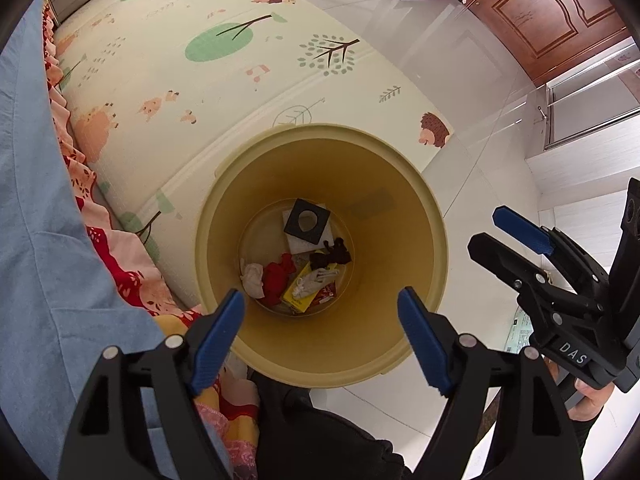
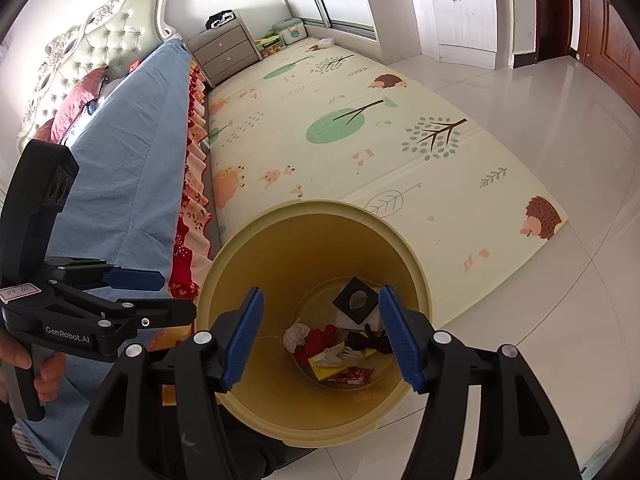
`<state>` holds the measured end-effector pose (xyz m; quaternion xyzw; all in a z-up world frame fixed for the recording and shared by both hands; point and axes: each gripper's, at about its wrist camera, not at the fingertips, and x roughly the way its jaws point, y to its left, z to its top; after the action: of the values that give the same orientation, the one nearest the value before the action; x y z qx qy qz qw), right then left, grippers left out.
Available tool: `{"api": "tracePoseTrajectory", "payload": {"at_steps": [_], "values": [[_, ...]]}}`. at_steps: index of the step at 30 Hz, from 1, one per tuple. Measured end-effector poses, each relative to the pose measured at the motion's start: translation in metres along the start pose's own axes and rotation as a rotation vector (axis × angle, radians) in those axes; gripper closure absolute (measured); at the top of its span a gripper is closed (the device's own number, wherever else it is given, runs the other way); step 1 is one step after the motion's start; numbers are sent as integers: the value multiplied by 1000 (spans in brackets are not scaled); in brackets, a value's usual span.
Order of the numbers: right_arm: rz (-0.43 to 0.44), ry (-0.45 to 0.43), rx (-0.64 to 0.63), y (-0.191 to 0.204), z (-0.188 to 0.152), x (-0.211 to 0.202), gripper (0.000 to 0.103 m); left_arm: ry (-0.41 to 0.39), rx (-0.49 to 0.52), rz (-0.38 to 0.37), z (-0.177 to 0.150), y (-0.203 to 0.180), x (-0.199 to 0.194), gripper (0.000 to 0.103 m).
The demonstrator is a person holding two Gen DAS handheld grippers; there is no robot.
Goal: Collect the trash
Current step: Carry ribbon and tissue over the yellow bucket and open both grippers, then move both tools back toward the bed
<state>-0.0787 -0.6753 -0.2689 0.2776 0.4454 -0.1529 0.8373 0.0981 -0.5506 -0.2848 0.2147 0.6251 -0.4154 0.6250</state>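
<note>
A yellow plastic bin [image 1: 404,216] stands on the floor below both grippers; it also shows in the right wrist view [image 2: 280,280]. At its bottom lie several pieces of trash: a black square piece with a hole [image 1: 307,221] [image 2: 355,299], a red crumpled scrap [image 1: 278,276] [image 2: 316,340], white crumpled tissue [image 1: 253,276] [image 2: 296,335], a yellow packet [image 1: 306,294] [image 2: 326,370] and a dark scrap [image 1: 332,256]. My left gripper [image 1: 322,336] [image 2: 156,292] is open and empty above the bin's near rim. My right gripper [image 2: 322,336] [image 1: 486,228] is open and empty over the bin.
A patterned play mat [image 1: 208,80] [image 2: 360,132] covers the floor beyond the bin. A bed with a blue sheet [image 1: 36,240] [image 2: 132,140] runs along the left. White tiles [image 2: 540,300] lie to the right, a wooden door [image 1: 552,12] at the far right, a grey nightstand [image 2: 224,50] at the back.
</note>
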Motion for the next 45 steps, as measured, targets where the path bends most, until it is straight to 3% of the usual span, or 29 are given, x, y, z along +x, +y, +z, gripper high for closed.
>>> {"api": "tracePoseTrajectory", "payload": {"at_steps": [6, 14, 23, 26, 30, 34, 38, 45], "values": [[13, -27, -7, 11, -1, -16, 45, -74, 13, -16, -7, -2, -22, 25], [62, -118, -76, 55, 6, -55, 46, -239, 47, -6, -24, -6, -83, 25], [152, -363, -279, 166, 9, -110, 46, -527, -1, 159, -83, 43, -189, 22], [210, -401, -319, 204, 13, -119, 44, -636, -69, 235, -113, 74, -228, 18], [279, -420, -349, 252, 20, -119, 33, -761, -168, 349, -151, 115, -275, 14], [348, -435, -356, 302, 20, -118, 16, -839, -247, 438, -182, 150, -312, 11], [378, -462, -400, 349, 17, -120, 12, -893, -288, 521, -206, 182, -338, 5], [417, -507, -455, 409, 8, -118, 8, -953, -345, 580, -248, 226, -364, 4]]}}
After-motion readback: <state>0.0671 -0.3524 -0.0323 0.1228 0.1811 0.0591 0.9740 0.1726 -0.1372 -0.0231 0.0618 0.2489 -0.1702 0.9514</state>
